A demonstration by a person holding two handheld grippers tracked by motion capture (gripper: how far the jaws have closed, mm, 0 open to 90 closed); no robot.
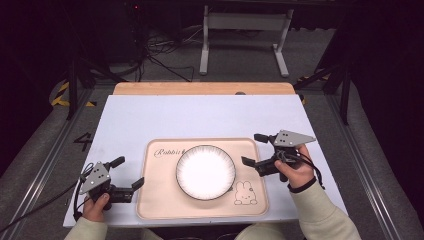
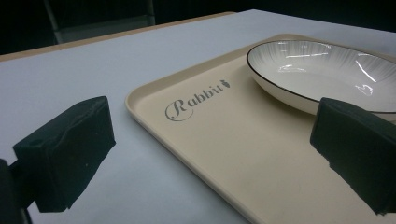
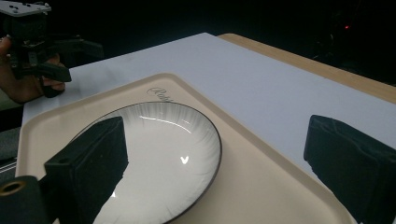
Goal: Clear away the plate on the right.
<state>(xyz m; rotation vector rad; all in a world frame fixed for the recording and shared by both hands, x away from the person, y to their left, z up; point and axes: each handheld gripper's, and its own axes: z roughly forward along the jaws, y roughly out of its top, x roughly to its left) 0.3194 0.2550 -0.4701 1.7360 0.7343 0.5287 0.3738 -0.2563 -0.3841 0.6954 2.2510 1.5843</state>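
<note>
A white plate (image 1: 205, 172) with a thin dark rim sits in the middle of a beige tray (image 1: 150, 200) marked "Rabbit". My left gripper (image 1: 129, 172) is held low by the tray's left edge, open, with nothing between its jaws. In the left gripper view the tray (image 2: 210, 154) and plate (image 2: 317, 70) lie ahead of the spread jaws. My right gripper (image 1: 252, 148) hovers at the tray's right edge, open and empty, pointing toward the plate. The right gripper view has the plate (image 3: 154, 154) between and beyond its jaws, apart from both, and the left gripper (image 3: 79, 60) farther off.
The tray rests on a white table top (image 1: 200, 115) with a wooden strip (image 1: 200, 88) along its far edge. A small rabbit drawing (image 1: 243, 193) marks the tray's near right corner. Beyond the table stand a white frame (image 1: 245, 35) and floor cables (image 1: 160, 50).
</note>
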